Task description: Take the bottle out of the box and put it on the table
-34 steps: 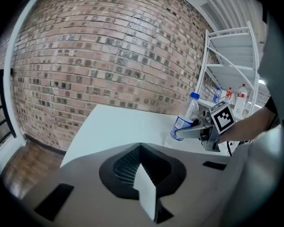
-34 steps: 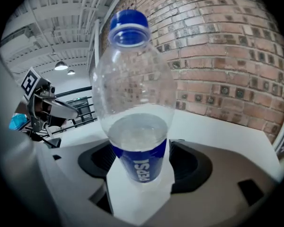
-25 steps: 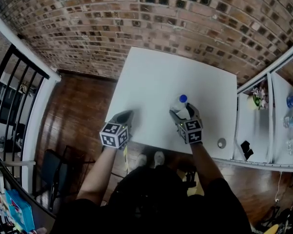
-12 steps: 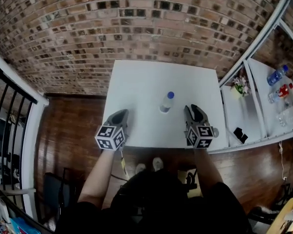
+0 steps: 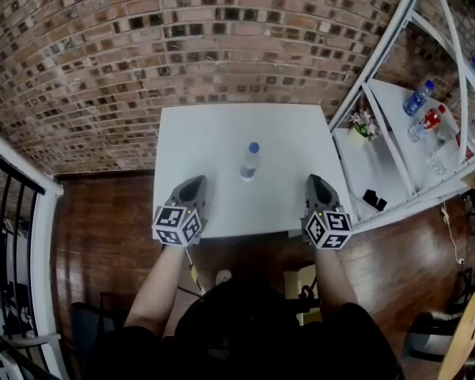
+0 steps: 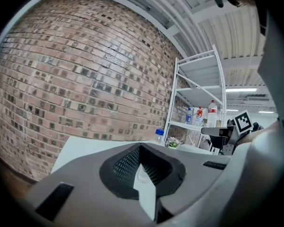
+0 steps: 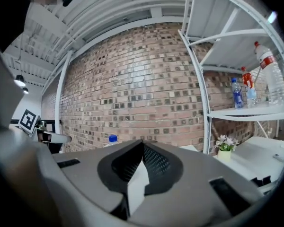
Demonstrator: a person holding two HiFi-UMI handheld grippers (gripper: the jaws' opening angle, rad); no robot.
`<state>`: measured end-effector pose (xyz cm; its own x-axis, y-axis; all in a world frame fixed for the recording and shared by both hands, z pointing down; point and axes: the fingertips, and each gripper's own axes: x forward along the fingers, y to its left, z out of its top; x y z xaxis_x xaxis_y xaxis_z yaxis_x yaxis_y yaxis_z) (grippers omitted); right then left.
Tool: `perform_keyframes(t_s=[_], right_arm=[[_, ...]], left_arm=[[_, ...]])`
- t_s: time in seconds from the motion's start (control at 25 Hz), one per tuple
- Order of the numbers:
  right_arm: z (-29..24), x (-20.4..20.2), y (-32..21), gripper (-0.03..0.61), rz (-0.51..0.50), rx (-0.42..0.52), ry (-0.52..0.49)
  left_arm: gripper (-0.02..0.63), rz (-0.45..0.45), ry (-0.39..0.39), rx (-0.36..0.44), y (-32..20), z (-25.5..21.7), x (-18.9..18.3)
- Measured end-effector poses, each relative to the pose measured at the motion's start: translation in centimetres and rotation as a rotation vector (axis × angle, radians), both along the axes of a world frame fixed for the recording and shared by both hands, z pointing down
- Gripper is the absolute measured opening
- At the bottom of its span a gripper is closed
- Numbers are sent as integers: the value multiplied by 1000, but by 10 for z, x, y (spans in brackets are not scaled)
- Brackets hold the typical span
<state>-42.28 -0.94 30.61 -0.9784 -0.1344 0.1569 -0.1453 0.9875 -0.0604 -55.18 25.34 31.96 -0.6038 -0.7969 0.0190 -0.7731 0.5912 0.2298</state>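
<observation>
A clear bottle with a blue cap (image 5: 249, 161) stands upright on its own in the middle of the white table (image 5: 214, 133). Its cap shows over the jaws in the left gripper view (image 6: 160, 133) and in the right gripper view (image 7: 112, 138). My left gripper (image 5: 196, 184) hangs at the table's near edge, left of the bottle, shut and empty (image 6: 141, 149). At the near edge to the bottle's right is my right gripper (image 5: 316, 182), its jaws together with nothing between them (image 7: 143, 146). Both grippers are well clear of the bottle. No box is in view.
A white shelf unit (image 5: 396, 145) stands right of the table, with several bottles (image 5: 417, 101), a small flower pot (image 5: 362, 123) and a black object (image 5: 374, 200) on it. A brick wall (image 5: 182, 46) runs behind the table. A black railing (image 5: 8, 212) is at the left.
My right gripper let go of the bottle, pulled back to the table's near edge and shut. The left gripper lifted slightly. The bottle stays standing where it was set.
</observation>
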Motion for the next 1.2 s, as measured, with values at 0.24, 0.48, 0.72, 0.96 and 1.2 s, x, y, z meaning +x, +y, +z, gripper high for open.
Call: perform_keyframes(t_s=[0.24,0.48,0.72,0.96,1.2], right_arm=[[-28,29,-3,3,-9,29,-58],[-56,79,-2,3,-37,25,-147],[-52,125,-17,3,-20,-77,-211],[-63,123,-5,2,-104,-111,-245],[-70,123,15,2,-180,-105,-248]], left_arm=[[-6,-65,-91,97,12,-38,11],[-6,-106,-156,116,23,-60,45],[-6,-139,-180,131,26,-71,92],[-6,-152,-206,133,24,-85,120],[-6,-141,-201,98,22,-82,140]])
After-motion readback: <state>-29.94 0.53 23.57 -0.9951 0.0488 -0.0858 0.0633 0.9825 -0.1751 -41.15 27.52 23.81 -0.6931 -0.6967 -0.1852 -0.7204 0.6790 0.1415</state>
